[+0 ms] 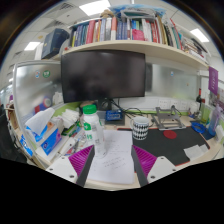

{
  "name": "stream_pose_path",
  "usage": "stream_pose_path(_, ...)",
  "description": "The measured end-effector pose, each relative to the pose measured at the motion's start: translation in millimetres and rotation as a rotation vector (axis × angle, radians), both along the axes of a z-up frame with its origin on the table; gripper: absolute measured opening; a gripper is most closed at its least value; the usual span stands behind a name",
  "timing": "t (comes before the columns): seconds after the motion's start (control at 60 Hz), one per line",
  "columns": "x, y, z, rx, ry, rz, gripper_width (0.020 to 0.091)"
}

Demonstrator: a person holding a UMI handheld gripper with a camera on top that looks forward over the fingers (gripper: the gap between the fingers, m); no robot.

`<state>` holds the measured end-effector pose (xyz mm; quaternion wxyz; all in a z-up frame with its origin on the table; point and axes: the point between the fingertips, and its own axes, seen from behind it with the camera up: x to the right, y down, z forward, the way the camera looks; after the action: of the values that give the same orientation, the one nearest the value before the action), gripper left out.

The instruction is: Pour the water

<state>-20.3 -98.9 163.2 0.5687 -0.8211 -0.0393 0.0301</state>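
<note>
Gripper view: pour not started. Claw spread, holding nothing, pink pads apart over papers on the worktop. Bottle, green cap, stands upright beyond the left finger, untouched. Patterned cup sits just ahead to the right, under the monitor. Claw level, facing forward, well short of both. Left: grasp, carry, tip.

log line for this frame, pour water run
phase: approach | gripper: jaws open, holding nothing | bottle: upright on desk, green cap on, ahead of left jaw | cup: upright, right of bottle | paper: between jaws
</note>
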Motion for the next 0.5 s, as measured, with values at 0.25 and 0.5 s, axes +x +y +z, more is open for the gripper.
stream_pose_path(0.25, -20, 92, -16, 0.075, -0.021, 0.140, 0.0746)
stream_pose_path(0.5, 38, 184, -8, 0.163, -0.008, 0.072, 0.0750)
